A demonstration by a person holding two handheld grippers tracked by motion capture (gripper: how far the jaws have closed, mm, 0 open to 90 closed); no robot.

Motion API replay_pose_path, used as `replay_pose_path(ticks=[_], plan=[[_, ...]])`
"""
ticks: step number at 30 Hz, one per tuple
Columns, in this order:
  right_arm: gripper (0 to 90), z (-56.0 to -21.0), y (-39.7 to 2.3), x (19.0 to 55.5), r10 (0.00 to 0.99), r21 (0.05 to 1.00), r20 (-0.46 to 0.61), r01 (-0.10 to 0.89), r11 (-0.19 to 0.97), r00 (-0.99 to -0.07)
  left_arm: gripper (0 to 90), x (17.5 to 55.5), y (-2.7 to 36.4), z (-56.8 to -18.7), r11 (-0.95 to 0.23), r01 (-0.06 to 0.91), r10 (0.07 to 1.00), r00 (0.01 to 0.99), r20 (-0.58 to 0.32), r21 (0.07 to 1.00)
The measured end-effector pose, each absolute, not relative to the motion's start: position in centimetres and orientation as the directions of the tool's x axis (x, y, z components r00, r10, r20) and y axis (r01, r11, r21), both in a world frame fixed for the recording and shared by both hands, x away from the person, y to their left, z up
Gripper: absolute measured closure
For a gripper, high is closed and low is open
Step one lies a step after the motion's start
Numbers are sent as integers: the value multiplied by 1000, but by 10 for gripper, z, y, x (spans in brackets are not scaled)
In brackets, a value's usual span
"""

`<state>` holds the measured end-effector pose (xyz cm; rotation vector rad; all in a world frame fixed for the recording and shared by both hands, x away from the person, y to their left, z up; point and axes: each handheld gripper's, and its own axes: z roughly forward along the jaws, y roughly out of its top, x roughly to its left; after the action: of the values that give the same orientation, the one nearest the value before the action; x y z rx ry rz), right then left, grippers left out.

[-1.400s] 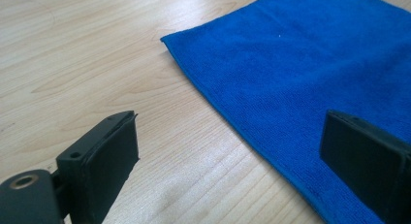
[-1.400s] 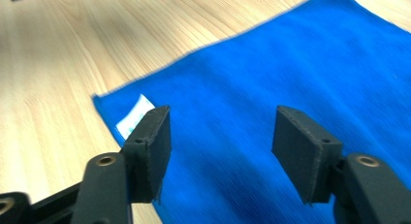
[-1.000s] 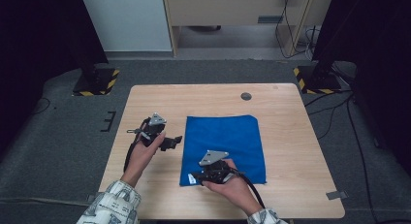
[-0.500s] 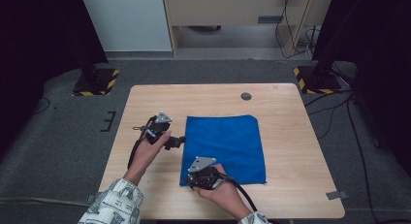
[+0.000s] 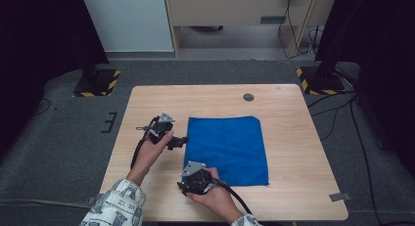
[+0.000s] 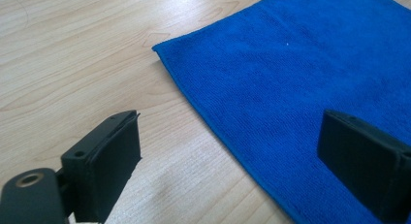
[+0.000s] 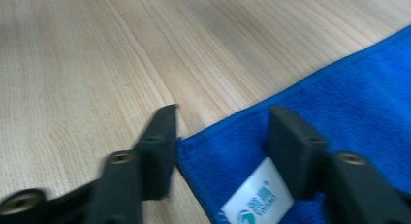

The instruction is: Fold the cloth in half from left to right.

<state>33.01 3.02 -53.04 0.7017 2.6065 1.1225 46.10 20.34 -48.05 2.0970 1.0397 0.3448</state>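
Blue cloth (image 5: pixel 227 147) (white label (image 7: pixel 257 197) at its near corner) on pale wood-grain table (image 5: pixel 293 113); black-jawed grippers.

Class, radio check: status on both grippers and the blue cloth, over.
Left gripper open, straddling cloth's left edge. Right gripper open, jaws just widened, at near corner by the white label. Blue cloth flat on table. Nothing in the way.
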Motion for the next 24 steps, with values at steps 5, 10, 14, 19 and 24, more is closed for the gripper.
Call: replay_pose_path(ticks=[5,10,14,19,24], plan=[[833,-529,24,333,524,726,-16,350,592,-852,96,467,204,-484,-364,570,772,627,-103,737],[856,-526,26,325,523,742,18,362,564,-852,129,474,202,-488,-385,567,769,634,-87,728],[849,-524,32,313,503,744,29,354,566,-864,178,485,199,-495,-397,592,777,623,-86,701],[845,-526,35,306,504,740,31,359,568,-863,277,500,199,-503,-373,597,799,596,-82,710],[845,-526,36,305,524,748,45,376,547,-851,308,514,201,-517,-370,629,816,571,-84,684]])
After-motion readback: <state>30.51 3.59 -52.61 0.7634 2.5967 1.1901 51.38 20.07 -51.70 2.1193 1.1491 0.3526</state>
